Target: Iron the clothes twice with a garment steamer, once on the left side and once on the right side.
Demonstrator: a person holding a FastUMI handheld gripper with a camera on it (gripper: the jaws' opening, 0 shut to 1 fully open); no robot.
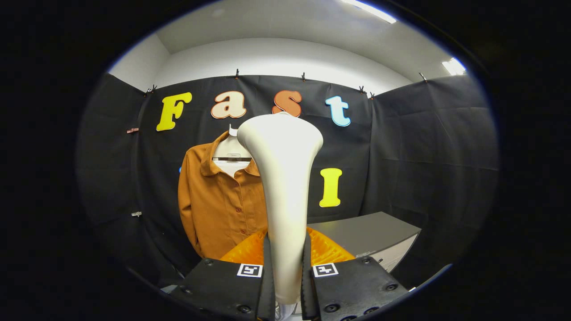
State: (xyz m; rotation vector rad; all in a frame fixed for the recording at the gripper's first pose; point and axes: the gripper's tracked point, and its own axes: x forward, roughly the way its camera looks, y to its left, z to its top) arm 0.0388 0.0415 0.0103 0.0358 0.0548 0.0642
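Observation:
A cream-white garment steamer (284, 187) stands upright between my fingers, its wide head raised above them. My gripper (286, 263) is shut on the steamer's handle, with both fingers pressing its sides. Beyond the steamer and a little to its left, a rust-orange button-up shirt (218, 200) hangs on a white hanger (230, 154) against the black cloth wall. The steamer hides the shirt's right half. The steamer's head is apart from the shirt, still in front of it.
A grey table (370, 234) stands to the right beyond the fingers, with a white front edge. Black cloth walls close the booth on the left, back and right.

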